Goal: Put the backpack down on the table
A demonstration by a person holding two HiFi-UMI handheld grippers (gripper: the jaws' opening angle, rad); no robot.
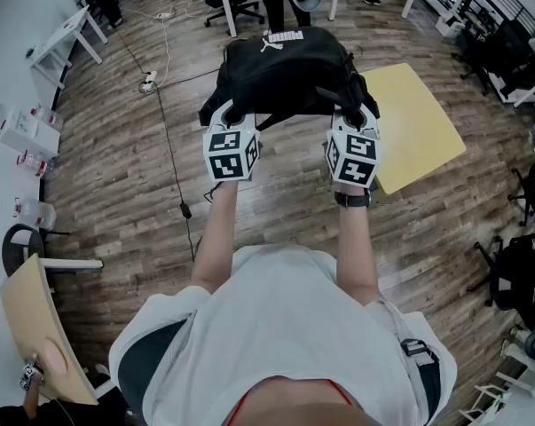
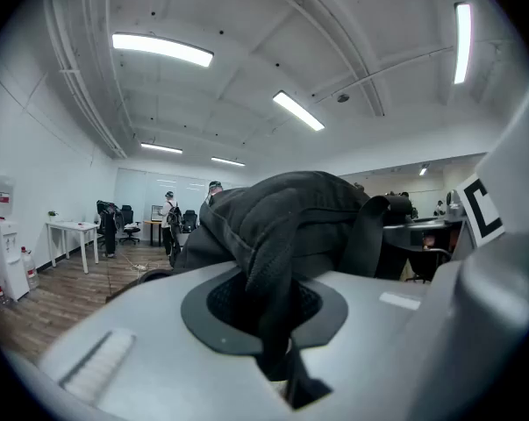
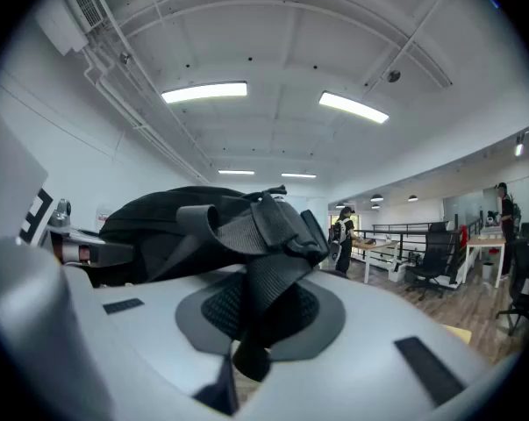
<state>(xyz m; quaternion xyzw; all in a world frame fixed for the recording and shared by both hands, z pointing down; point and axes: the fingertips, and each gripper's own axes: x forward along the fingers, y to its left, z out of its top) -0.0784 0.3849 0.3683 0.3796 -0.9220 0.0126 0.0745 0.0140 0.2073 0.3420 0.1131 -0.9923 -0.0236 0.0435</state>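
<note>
Head view looks down on a brown wooden floor (image 1: 116, 176). A pale yellow bench (image 1: 418, 127) stands to the right of the person's arms. A black cloth backpack (image 1: 285, 65) hangs in the air in front of the person. Most of it is over the floor, with its right side just beside the near left edge of the bench. It does not rest on the bench yet.

The left gripper (image 1: 231, 118) and the right gripper (image 1: 354, 118) hold the bag up, one on each side. In the left gripper view, the jaws are squeezed nearly together on a black padded strap (image 2: 273, 270). In the right gripper view, the jaws are pinched tight on a grey woven strap (image 3: 268, 296).

So the bag is lifted and carried, I think. What is left is to bring it over the bench, lower it, and let go.
</note>
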